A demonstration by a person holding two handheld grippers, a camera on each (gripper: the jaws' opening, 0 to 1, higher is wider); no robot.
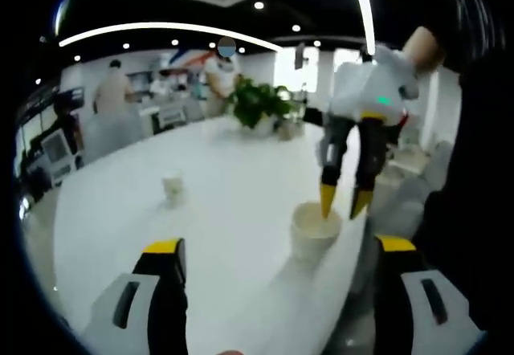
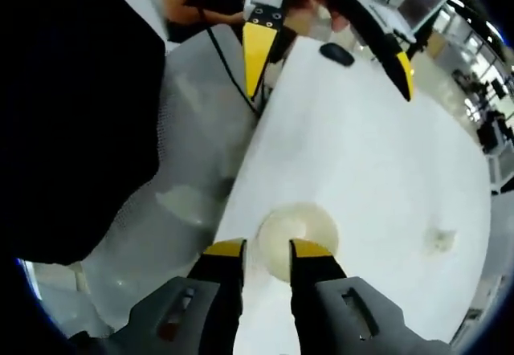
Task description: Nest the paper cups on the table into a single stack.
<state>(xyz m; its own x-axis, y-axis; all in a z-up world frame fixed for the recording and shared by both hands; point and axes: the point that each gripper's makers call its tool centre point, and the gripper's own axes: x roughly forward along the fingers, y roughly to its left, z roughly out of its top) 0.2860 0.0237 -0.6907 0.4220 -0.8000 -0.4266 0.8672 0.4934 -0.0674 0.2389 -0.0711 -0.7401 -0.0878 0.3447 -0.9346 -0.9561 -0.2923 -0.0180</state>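
Observation:
A wide white paper cup (image 1: 312, 233) stands near the table's right edge. My right gripper (image 1: 343, 204) comes down on it from above, one yellow tip inside the rim and one outside. In the right gripper view the cup (image 2: 301, 230) lies straight below, and my right gripper (image 2: 267, 249) has its jaws close together across the near rim. A second, smaller paper cup (image 1: 173, 188) stands alone farther left on the table, also seen as the small cup (image 2: 440, 238). My left gripper (image 1: 280, 246) is wide open and holds nothing; the left gripper (image 2: 331, 59) hovers beyond the cup.
The white table (image 1: 225, 170) is long, with its edge (image 2: 241, 162) right beside the wide cup. A grey mesh chair (image 2: 185, 170) stands off that edge. A potted plant (image 1: 257, 106) sits at the far end, with people behind it. A dark small object (image 2: 336, 54) lies on the table.

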